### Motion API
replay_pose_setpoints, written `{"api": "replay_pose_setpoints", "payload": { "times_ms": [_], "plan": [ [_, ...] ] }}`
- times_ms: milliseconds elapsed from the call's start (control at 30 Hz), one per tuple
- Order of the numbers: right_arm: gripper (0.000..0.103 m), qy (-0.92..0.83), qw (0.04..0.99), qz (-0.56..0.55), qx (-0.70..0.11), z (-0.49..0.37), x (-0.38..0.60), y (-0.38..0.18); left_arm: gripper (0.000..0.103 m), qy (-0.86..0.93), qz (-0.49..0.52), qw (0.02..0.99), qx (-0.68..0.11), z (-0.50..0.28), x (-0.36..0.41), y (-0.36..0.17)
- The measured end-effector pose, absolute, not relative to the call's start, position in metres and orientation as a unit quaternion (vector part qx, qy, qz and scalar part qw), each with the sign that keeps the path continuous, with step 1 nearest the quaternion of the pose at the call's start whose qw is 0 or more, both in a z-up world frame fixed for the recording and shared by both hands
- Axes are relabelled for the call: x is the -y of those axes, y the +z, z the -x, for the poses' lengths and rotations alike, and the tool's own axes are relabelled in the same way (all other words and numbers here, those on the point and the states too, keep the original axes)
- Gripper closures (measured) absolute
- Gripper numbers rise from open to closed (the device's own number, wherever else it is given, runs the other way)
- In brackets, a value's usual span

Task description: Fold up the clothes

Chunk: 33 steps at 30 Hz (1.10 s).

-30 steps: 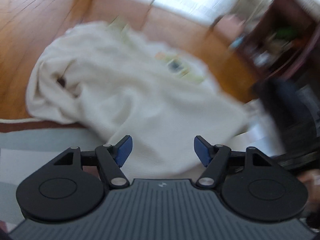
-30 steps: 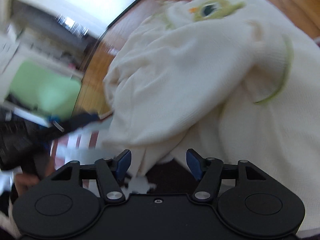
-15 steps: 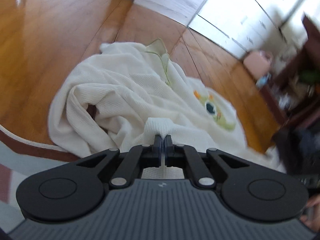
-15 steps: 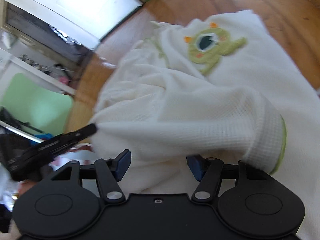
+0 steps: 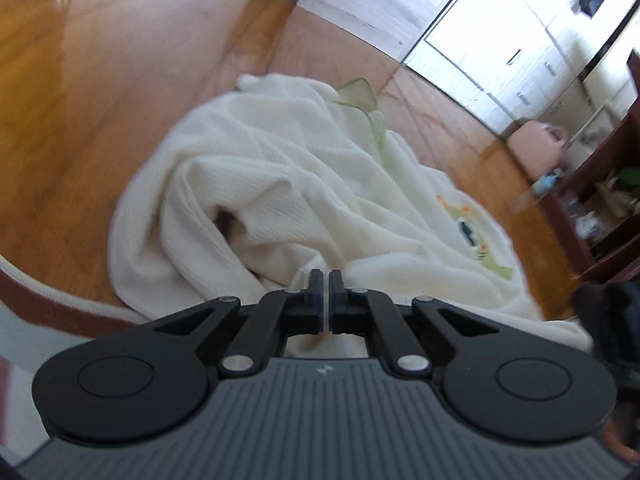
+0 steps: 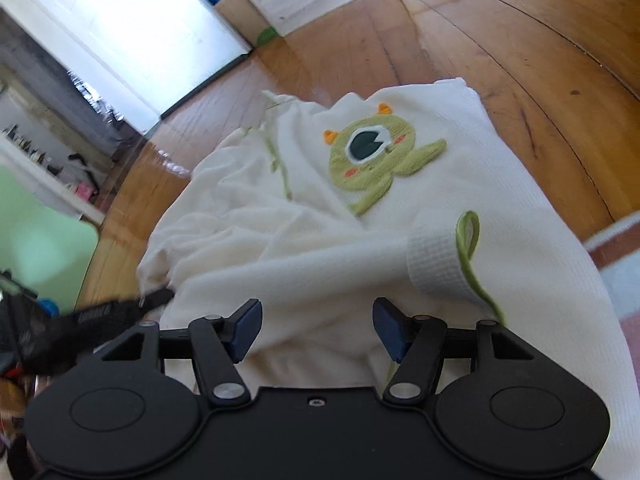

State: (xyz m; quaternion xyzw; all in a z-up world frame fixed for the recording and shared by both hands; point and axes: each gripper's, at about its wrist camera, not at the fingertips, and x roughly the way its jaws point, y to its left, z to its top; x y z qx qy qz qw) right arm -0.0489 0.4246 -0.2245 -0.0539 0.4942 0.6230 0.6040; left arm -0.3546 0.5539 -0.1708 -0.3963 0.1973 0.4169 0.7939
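Note:
A cream-white sweater [image 5: 280,184] lies crumpled on the wooden floor, its green one-eyed monster patch [image 6: 372,160] facing up. One sleeve runs across the body and ends in a ribbed cuff [image 6: 436,260] with green trim. My left gripper [image 5: 325,296] is shut, pinching a fold of the sweater at its near edge. In the right wrist view the left gripper [image 6: 152,300] meets the garment's left edge. My right gripper [image 6: 318,328] hovers open just above the sleeve, with nothing between its pads.
Wooden floor [image 5: 100,80] surrounds the sweater. A striped rug [image 5: 48,312] lies under its near edge and shows again as rug [image 6: 616,248] on the right. A dark shelf [image 5: 600,208] and a pink container [image 5: 536,148] stand at the far right. White cabinets [image 5: 500,40] lie beyond.
My left gripper went from open to shut on a fold of the sweater and pulled it sideways. The sleeve stretched out across the body. The right gripper stayed open.

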Motion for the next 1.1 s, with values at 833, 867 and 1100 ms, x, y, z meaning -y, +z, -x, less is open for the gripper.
{"api": "replay_pose_setpoints", "payload": {
  "times_ms": [833,867,1100],
  "plan": [
    [0.098,0.638,0.640,0.056,-0.424,0.047,-0.435,-0.190,0.046,0.330,0.163,0.864,-0.344,0.272,-0.494,-0.169],
    [0.098,0.636,0.644,0.063,-0.420,0.048,-0.436,-0.189,0.093,0.337,0.161,0.861,-0.345,0.272,-0.496,-0.167],
    [0.093,0.636,0.650,0.223,-0.353,0.075,-0.442,-0.194,0.100,0.315,0.311,0.864,-0.240,0.319,-0.537,-0.140]
  ]
}}
